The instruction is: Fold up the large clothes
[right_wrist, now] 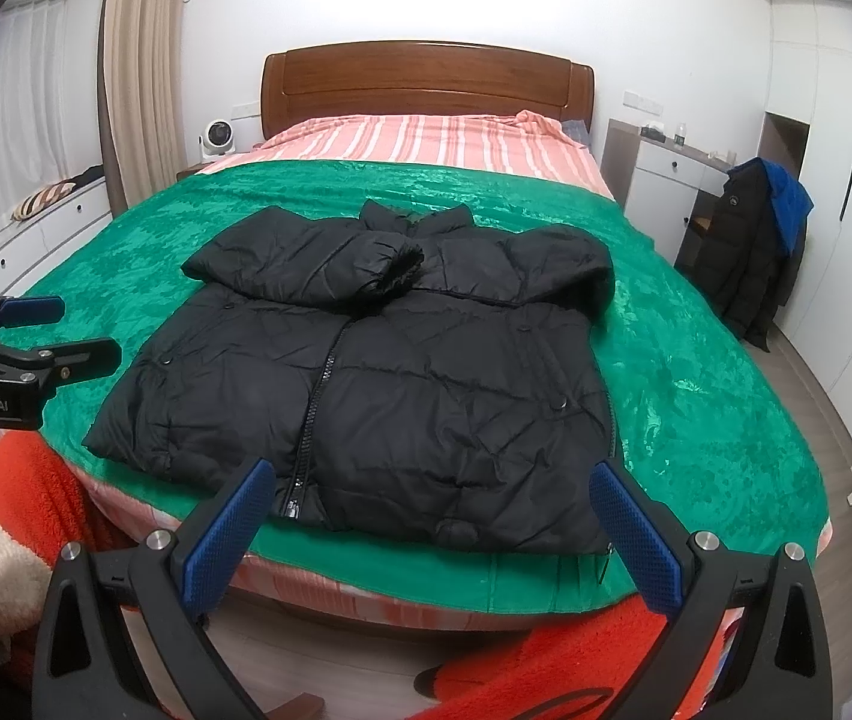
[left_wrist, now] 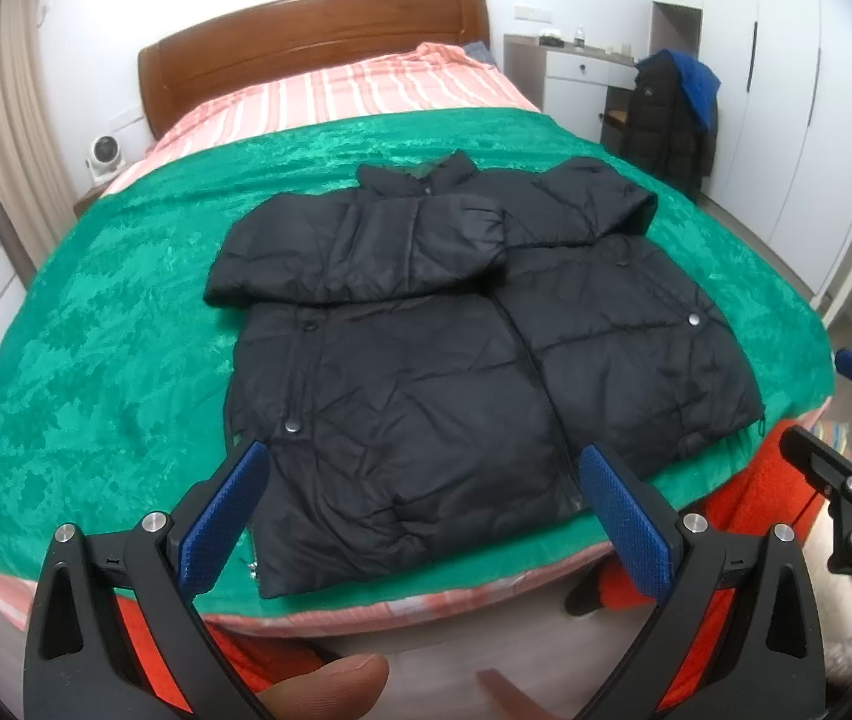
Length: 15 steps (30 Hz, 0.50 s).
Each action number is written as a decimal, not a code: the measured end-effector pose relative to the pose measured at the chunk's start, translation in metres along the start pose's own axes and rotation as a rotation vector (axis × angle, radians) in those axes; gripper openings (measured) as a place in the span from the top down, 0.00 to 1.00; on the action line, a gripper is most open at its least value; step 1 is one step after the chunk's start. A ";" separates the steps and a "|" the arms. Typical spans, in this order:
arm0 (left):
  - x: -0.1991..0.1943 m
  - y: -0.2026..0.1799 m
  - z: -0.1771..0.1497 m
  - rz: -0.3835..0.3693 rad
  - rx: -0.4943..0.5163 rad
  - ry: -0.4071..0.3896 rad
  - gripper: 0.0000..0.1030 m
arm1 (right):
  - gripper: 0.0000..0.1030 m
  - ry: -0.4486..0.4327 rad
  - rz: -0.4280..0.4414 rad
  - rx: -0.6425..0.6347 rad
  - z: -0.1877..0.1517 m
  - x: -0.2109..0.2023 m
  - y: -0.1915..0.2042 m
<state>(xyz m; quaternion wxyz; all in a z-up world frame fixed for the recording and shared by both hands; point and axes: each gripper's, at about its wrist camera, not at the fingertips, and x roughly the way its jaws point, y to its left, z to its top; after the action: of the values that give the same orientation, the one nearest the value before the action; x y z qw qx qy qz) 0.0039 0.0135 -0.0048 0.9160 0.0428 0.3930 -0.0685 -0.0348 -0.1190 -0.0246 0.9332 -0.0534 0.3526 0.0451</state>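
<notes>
A black puffer jacket lies front up on the green blanket, zipped, with both sleeves folded across its chest; it also shows in the right wrist view. My left gripper is open and empty, held above the jacket's hem at the bed's foot. My right gripper is open and empty, also over the hem. The right gripper shows at the right edge of the left wrist view, and the left gripper shows at the left edge of the right wrist view.
The blanket covers a bed with a pink striped sheet and wooden headboard. A dark coat on a chair stands right of the bed by a white desk. Orange fleece is below the grippers.
</notes>
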 end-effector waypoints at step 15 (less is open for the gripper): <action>0.005 0.000 0.002 -0.002 0.000 0.015 0.00 | 0.00 0.017 -0.012 -0.034 -0.002 0.006 0.002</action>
<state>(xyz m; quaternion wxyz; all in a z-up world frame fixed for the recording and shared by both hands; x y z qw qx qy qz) 0.0082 0.0127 -0.0070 0.9130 0.0428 0.3999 -0.0690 -0.0320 -0.1172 -0.0306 0.9293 -0.0719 0.3595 0.0448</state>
